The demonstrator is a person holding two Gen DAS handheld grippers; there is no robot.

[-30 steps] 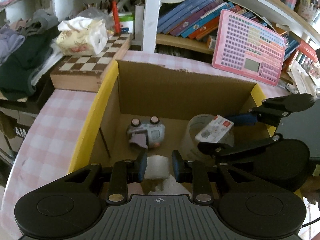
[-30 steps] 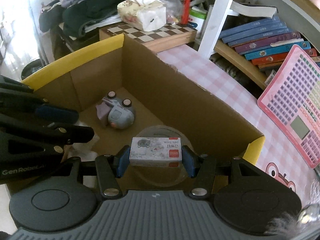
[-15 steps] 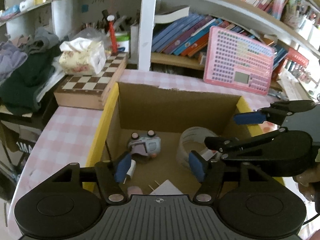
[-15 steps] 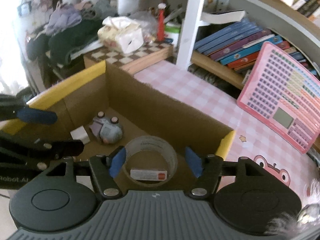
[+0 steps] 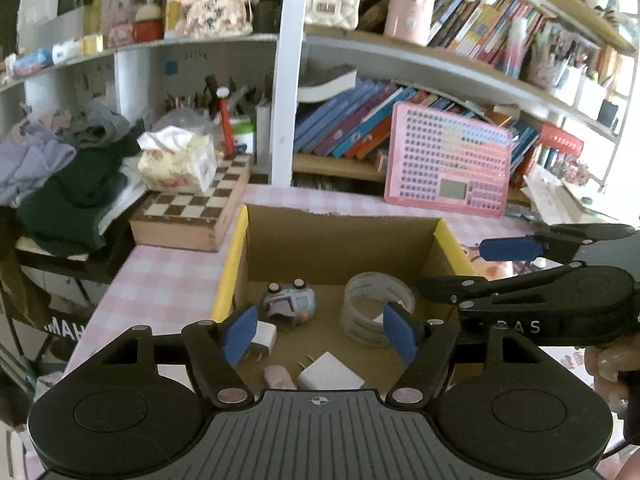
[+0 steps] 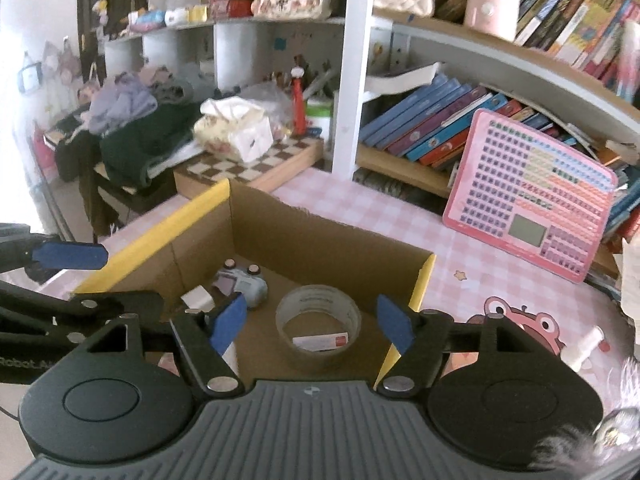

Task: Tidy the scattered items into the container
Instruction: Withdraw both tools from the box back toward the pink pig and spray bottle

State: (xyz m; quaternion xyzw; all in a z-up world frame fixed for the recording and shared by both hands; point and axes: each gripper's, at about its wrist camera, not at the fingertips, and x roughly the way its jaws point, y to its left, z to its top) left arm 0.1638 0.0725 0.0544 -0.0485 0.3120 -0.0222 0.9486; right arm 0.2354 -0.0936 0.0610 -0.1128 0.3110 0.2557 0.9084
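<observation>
An open cardboard box (image 5: 340, 248) with yellow-taped rims stands on the pink checked table; it also shows in the right wrist view (image 6: 320, 236). Inside lie a grey toy car (image 5: 289, 304) (image 6: 240, 282), a clear tape roll (image 5: 378, 308) (image 6: 319, 324) with a small card box (image 6: 320, 342) inside it, a white charger plug (image 5: 330, 372) and a small white block (image 5: 262, 336) (image 6: 196, 298). My left gripper (image 5: 320, 334) is open and empty above the box's near edge. My right gripper (image 6: 310, 324) is open and empty above the box.
A chessboard case (image 5: 192, 212) with a tissue pack (image 5: 176, 160) sits left of the box. A pink toy tablet (image 5: 448, 164) leans against the bookshelf behind. Clothes (image 5: 60, 176) pile at the far left. A small white item (image 6: 584, 350) lies on the table at the right.
Both grippers opened and rose away from the box. The left let go of the white block and the right let go of the small card box, which now lies inside the tape roll.
</observation>
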